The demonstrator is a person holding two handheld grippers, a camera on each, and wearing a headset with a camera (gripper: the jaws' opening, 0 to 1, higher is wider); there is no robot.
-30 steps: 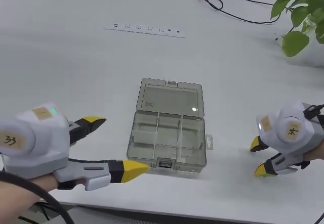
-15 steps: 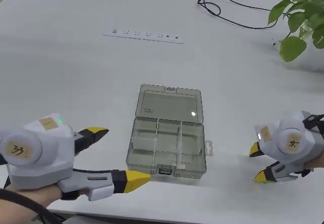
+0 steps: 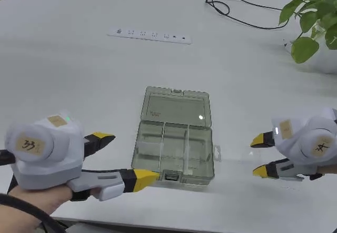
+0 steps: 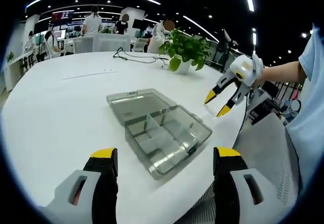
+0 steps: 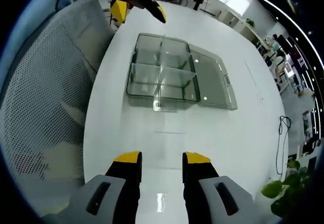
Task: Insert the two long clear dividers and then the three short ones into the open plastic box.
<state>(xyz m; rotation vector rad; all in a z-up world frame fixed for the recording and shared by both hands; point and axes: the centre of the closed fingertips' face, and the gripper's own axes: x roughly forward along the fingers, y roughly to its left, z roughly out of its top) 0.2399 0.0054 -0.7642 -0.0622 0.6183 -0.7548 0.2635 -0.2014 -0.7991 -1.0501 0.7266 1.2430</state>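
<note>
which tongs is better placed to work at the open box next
Left, likely: the left tongs are open with one tip almost at the near corner of the plastic box; the right tongs, also open, sit farther off its other side.

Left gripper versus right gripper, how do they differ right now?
The left gripper has its jaws spread wide; the right gripper has its jaws closer together. In the head view, the left gripper sits by the front left corner of the box; the right gripper is farther off on the box's other side. Both are open, empty and yellow-tipped.
</note>
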